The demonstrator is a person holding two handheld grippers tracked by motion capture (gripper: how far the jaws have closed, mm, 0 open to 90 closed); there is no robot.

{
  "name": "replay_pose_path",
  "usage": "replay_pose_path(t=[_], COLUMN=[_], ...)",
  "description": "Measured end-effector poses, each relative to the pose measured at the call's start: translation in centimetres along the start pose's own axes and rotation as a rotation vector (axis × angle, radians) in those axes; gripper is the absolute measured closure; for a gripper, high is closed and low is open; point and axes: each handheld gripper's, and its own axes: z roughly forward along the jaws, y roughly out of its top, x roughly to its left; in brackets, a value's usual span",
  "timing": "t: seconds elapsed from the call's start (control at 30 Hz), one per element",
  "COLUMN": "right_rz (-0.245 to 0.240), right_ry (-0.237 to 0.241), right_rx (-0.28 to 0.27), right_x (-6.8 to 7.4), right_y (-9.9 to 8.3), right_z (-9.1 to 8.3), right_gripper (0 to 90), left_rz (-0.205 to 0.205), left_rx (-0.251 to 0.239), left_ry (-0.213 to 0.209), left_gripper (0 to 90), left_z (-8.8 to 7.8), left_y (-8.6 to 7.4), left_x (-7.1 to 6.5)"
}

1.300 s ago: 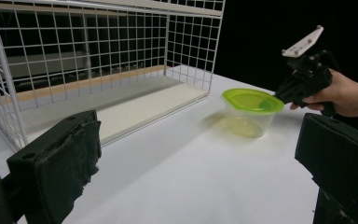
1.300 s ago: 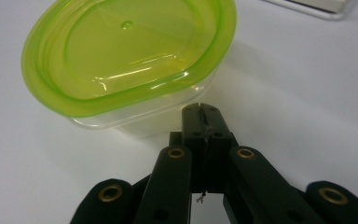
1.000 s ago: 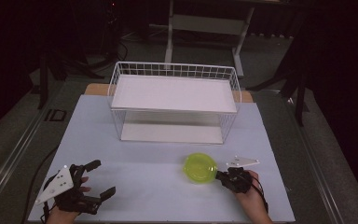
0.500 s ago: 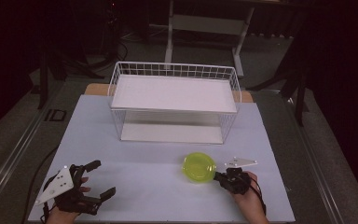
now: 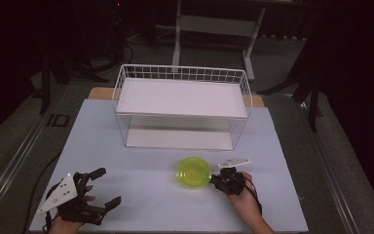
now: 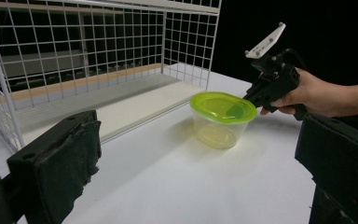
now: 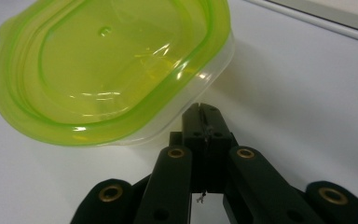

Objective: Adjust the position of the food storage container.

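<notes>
A: Looking past my right gripper [image 5: 222, 181] I see the wire basket [image 5: 182, 105] well beyond its tips, and the white table [image 5: 141, 214] under both tools.

B: And the green-lidded container [image 5: 194, 171]?

A: It sits on the table, just ahead of the right gripper's tips. Compared with a second ago the container has slid slightly away from that gripper and the hand has followed. I judge I am nudging it, not lifting it.

B: Jaws?

A: Right jaws are fully closed on nothing, tips at the container's wall. My left gripper [image 5: 100, 192] rests off to the side, jaws spread wide.

B: Anything unclear?

A: Whether the tips actually touch the wall; the lid's rim overhangs them.
</notes>
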Motion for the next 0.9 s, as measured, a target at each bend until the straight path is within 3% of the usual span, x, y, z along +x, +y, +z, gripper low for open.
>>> replay_pose_path(t=[0.07,0.4,0.9], right_rz=[-0.012,0.019,-0.016], right_ry=[-0.007,-0.013,0.046], right_rx=[0.006,-0.001,0.024], right_x=[0.1,-0.2,2.1], right_y=[0.1,-0.6,1.9], right_z=[0.2,-0.6,2.7], right_gripper=[90.0,90.0,90.0], left_rz=[-0.001,0.01,0.017], left_rx=[0.002,0.008,0.015], left_ry=[0.003,0.004,0.002], left_gripper=[1.1,1.1,1.1], left_z=[0.0,0.0,-0.1], left_y=[0.0,0.0,0.1], left_x=[0.0,0.0,-0.2])
